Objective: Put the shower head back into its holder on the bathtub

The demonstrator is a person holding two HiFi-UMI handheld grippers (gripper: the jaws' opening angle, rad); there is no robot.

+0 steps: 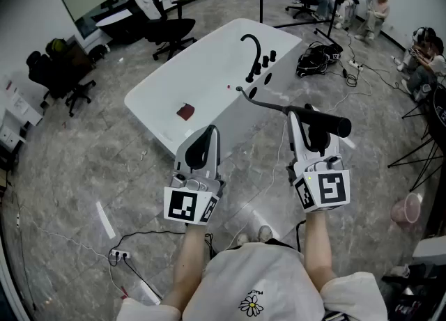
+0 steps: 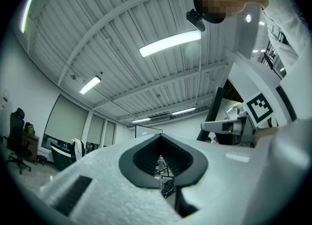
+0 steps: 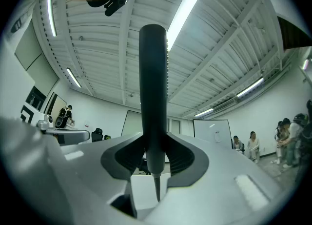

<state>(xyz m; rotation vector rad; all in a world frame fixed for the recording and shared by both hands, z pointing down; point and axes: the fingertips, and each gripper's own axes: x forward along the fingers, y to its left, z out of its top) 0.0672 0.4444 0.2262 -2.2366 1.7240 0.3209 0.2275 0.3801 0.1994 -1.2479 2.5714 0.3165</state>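
Note:
A white bathtub [image 1: 167,83] stands on the grey floor ahead of me, with a black faucet [image 1: 252,44] and black knobs [image 1: 265,62] on its right rim. A black hose [image 1: 268,105] runs from that rim to the black shower head [image 1: 326,122]. My right gripper [image 1: 306,131] is shut on the shower head, in the air to the right of the tub. In the right gripper view the shower head's handle [image 3: 153,92] stands upright between the jaws of the right gripper [image 3: 155,163]. My left gripper [image 1: 203,149] [image 2: 163,165] is shut and empty, near the tub's front corner.
A dark red object [image 1: 185,111] lies in the tub. Office chairs [image 1: 171,30] stand at the back left. A black bag with cables [image 1: 317,55] lies right of the tub. People [image 1: 362,6] sit at the back right. A power strip [image 1: 118,253] and a pink bucket [image 1: 406,209] are on the floor.

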